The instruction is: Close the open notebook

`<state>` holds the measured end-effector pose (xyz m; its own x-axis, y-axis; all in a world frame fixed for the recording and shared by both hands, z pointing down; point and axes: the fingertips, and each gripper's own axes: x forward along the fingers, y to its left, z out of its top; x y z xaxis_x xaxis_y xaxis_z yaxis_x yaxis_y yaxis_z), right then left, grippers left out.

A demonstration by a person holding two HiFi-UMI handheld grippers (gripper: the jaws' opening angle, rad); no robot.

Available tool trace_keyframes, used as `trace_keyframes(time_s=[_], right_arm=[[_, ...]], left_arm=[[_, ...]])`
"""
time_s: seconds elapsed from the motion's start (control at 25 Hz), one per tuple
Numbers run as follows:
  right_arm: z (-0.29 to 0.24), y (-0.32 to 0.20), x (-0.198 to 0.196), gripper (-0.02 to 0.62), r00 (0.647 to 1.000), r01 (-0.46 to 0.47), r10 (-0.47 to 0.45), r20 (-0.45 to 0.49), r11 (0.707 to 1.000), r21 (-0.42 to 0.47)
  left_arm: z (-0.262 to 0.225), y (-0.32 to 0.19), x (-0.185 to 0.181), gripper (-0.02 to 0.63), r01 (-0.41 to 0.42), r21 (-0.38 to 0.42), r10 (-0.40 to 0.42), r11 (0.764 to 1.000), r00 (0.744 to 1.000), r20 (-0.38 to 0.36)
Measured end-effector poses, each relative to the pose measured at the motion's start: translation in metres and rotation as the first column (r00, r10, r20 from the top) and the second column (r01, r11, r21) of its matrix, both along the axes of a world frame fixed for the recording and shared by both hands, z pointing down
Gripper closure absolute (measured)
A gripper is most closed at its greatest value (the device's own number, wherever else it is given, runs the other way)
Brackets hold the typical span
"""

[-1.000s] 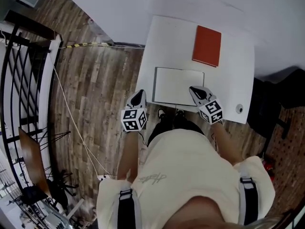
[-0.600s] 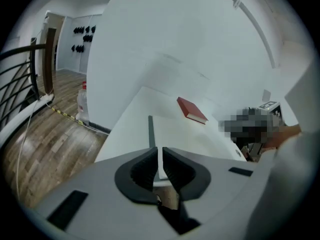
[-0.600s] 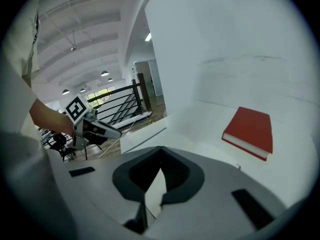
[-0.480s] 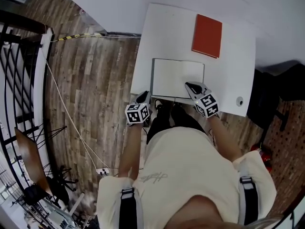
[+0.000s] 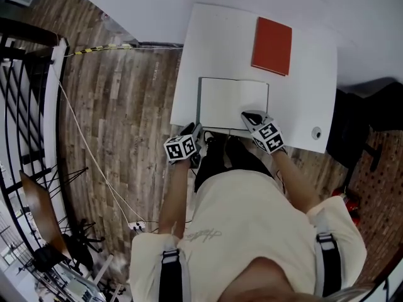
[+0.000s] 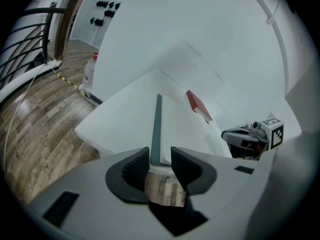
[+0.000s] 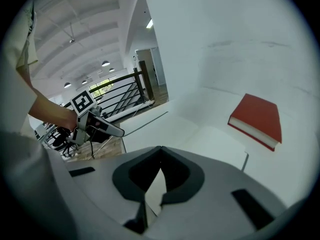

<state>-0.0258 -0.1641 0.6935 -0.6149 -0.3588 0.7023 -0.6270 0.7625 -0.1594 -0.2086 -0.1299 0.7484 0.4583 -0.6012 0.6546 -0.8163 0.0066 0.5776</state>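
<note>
As the left tool (image 6: pixel 160 156) opens around the notebook (image 5: pixel 233 102) edge, the right tool (image 7: pixel 160 150) sits closed.

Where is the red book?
Head view: the red book lies flat on the white table, far right, just beyond the open notebook and apart from it.

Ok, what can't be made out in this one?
- Open notebook, head view: its near right corner is hidden under the right gripper.
- Notebook pages, all views: any writing is too small to tell.
- Small round object on the table, head view: too small to identify.
</note>
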Motion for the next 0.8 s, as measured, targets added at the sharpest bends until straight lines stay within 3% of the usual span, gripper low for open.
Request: trace_keyframes(time_s=[0.16,0.48,0.68,0.8], right_arm=[[0.005,0.003,0.002,0.588,1.0,0.008,-0.009,-0.007,1.0,-0.003],[0.023,0.007,0.011,0.588,0.999,0.009,-0.01,-0.036,0.999,-0.043],[0.049,0.018,0.018,0.588,0.992,0.022,-0.033,-0.122,0.995,-0.093],[0.064,0.028,0.024,0.588,0.987,0.014,-0.036,-0.158,0.991,-0.136]], left_arm=[[0.005,0.001,-0.002,0.474,0.023,-0.014,-0.023,1.0,1.0,-0.012],[0.004,-0.001,0.001,0.472,-0.014,-0.027,0.013,1.0,1.0,-0.027],[0.003,-0.001,0.003,0.468,-0.01,-0.032,0.009,0.999,0.999,-0.038],[0.002,-0.001,0.001,0.468,0.024,-0.037,-0.027,0.999,0.996,-0.087]])
